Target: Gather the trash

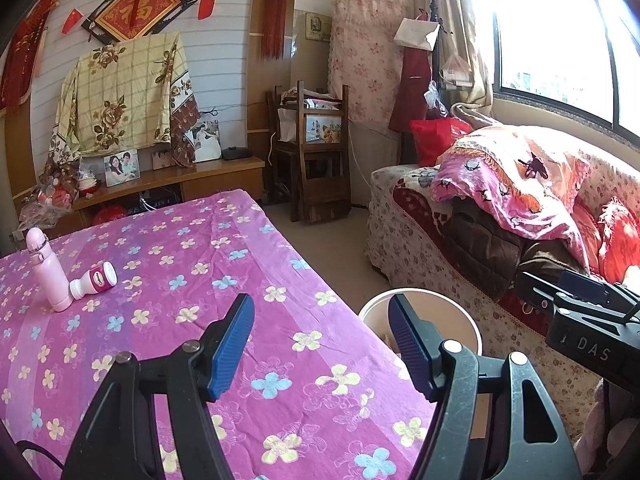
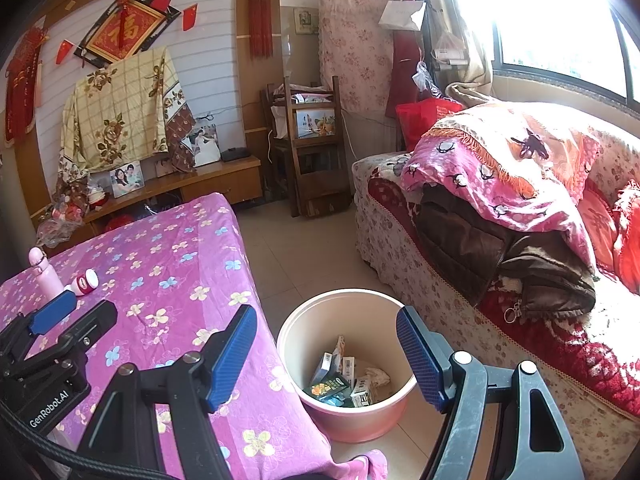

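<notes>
A pink trash bucket [image 2: 292, 364] stands on the floor beside the table, holding several small boxes and crumpled paper [image 2: 340, 380]. Its rim [image 1: 370, 308] shows past the table's corner in the left wrist view. A small white bottle with a magenta label [image 1: 95, 279] lies on its side on the purple flowered tablecloth [image 1: 240, 264], touching an upright pink flask [image 1: 46, 272]. My left gripper [image 1: 321, 350] hovers open over the table's near right corner, nothing between its blue pads. My right gripper [image 2: 326, 360] hangs open above the bucket, empty. The bottle [image 2: 85, 281] and flask [image 2: 46, 274] also appear in the right wrist view.
A sofa [image 2: 520, 240] piled with blankets and a brown jacket lines the right side under the window. A wooden chair [image 1: 316, 160] and a low wooden cabinet [image 1: 200, 176] with photo frames stand at the far wall. Tiled floor [image 2: 280, 248] runs between table and sofa.
</notes>
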Available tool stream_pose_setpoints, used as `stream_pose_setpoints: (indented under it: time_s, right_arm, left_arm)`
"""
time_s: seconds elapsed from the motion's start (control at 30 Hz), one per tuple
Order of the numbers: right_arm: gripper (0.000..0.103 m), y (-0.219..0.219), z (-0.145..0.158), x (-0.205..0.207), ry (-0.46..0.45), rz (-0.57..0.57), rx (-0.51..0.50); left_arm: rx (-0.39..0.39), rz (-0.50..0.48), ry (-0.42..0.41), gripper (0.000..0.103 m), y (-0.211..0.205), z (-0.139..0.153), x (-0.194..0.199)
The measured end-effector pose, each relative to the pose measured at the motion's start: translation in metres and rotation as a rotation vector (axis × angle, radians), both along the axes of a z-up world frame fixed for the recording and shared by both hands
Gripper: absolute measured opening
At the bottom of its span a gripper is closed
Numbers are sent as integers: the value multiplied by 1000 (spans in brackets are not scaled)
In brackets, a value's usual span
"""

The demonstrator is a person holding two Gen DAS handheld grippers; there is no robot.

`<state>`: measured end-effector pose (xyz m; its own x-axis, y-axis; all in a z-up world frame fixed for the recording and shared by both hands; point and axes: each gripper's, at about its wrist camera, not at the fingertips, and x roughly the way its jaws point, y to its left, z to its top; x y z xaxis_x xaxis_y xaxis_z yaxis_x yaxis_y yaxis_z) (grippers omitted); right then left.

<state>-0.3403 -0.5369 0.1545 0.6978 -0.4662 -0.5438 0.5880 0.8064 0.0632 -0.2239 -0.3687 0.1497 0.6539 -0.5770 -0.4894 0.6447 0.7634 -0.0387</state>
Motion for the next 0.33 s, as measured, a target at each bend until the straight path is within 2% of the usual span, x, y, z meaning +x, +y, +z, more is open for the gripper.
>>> stream_pose_setpoints:
  time_s: [0.33]
  right_arm:
    - [76, 0, -3, 3, 15, -6, 4]
  left_arm:
    - [4, -29, 22, 70, 0, -5, 1]
